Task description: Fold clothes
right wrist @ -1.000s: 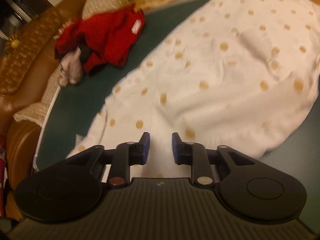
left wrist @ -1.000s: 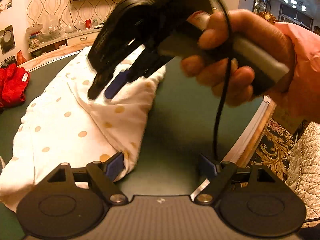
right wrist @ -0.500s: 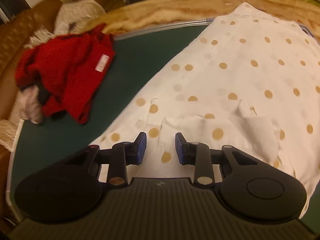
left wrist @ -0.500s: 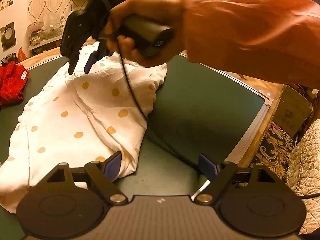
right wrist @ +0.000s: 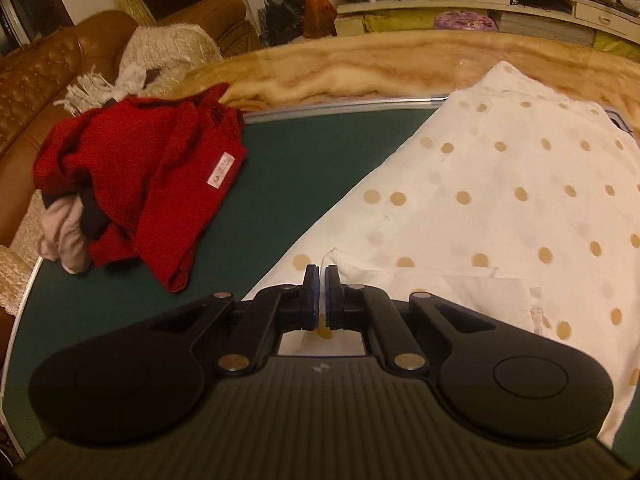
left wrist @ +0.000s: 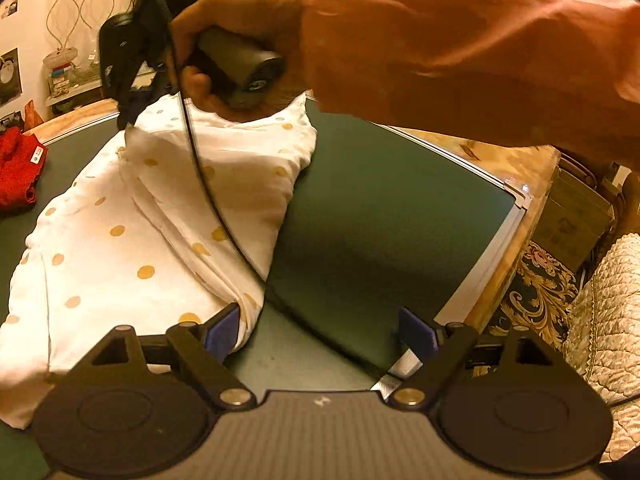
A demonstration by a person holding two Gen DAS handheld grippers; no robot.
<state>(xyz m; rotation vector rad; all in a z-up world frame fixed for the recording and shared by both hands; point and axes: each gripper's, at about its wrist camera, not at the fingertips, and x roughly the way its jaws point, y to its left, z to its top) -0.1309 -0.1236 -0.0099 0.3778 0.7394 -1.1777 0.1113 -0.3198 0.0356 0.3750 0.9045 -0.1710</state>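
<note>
Shirt: white shirt (right wrist: pixel 500 208) with tan dots, lying spread on the green table (right wrist: pixel 288 184); in the left wrist view one side is folded over the rest.
Right gripper: the right gripper (right wrist: pixel 322 280) has just snapped closed; its blue pads are clamped together on a flap at the shirt's edge, and a sliver of dotted cloth shows between them.
Left gripper: the left gripper (left wrist: pixel 318 328) stands wide apart and grips nothing; its left pad sits just beside the shirt's near corner, its right pad over bare table.
Hand: a hand (left wrist: pixel 224 40) wraps the grey handle of the right gripper above the shirt's far end, angled down toward the cloth.
Sleeve: an orange sleeve (left wrist: pixel 460 52) reaches across the top of the left wrist view.
Cable: a dark cable (left wrist: pixel 208 196) hangs from the handle and curves down across the shirt.
Hidden: in the left wrist view the right gripper's tips are dark and blurred against the shirt; the grip cannot be read there. The shirt's near part is covered by both grippers' bodies.
Red garment: a crumpled red garment (right wrist: pixel 152 184) with a white label lies on the table, well apart from the shirt, partly over a pale cloth (right wrist: pixel 64 236).
Sofa: brown leather sofa (right wrist: pixel 48 68) beyond the table's edge, cut off by the frame.
</note>
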